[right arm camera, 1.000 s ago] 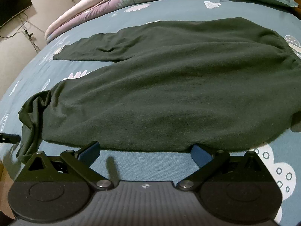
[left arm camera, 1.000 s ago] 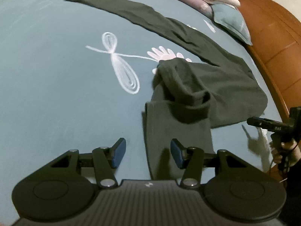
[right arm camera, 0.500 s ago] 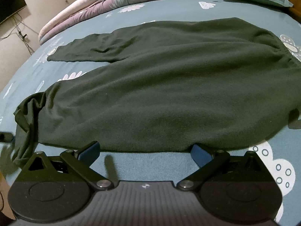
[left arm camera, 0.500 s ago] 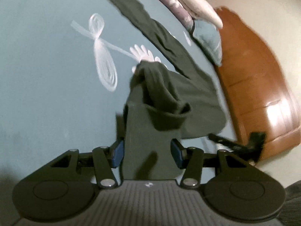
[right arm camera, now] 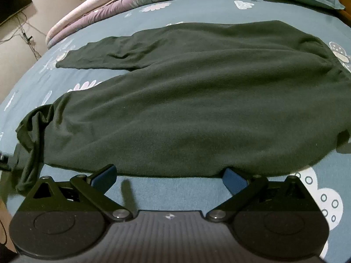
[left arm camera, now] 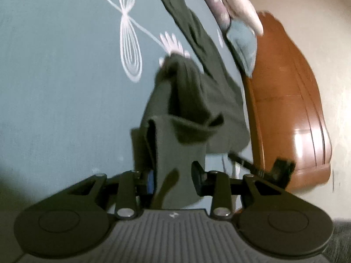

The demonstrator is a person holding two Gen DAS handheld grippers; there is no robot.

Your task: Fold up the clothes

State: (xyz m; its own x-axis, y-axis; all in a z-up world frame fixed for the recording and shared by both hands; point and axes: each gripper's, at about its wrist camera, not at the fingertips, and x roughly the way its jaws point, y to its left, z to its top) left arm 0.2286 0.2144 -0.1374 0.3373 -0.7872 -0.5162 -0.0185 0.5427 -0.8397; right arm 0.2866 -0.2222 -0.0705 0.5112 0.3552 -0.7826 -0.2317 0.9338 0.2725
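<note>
Dark green trousers [right arm camera: 186, 109] lie spread on the blue printed bedsheet [right arm camera: 197, 6], waist to the right and legs running left. The near leg's end [left arm camera: 175, 149] is rumpled and folded over on itself. My left gripper [left arm camera: 173, 177] is at that leg end. The cloth passes between its fingers, which stand a little apart and are not clamped. My right gripper [right arm camera: 169, 173] is wide open at the near edge of the trousers' seat, its fingertips touching the hem line with nothing between them. The left wrist view is blurred by motion.
A wooden headboard [left arm camera: 285, 109] borders the bed, with a blue pillow [left arm camera: 241, 41] against it. A folded floral quilt [right arm camera: 131, 6] lies along the far side. A dark screen [right arm camera: 13, 2] and cables hang on the wall beyond.
My left gripper has moved forward over the leg end and tilted, and its fingers have narrowed around the cloth. My right gripper has barely shifted and stays wide open.
</note>
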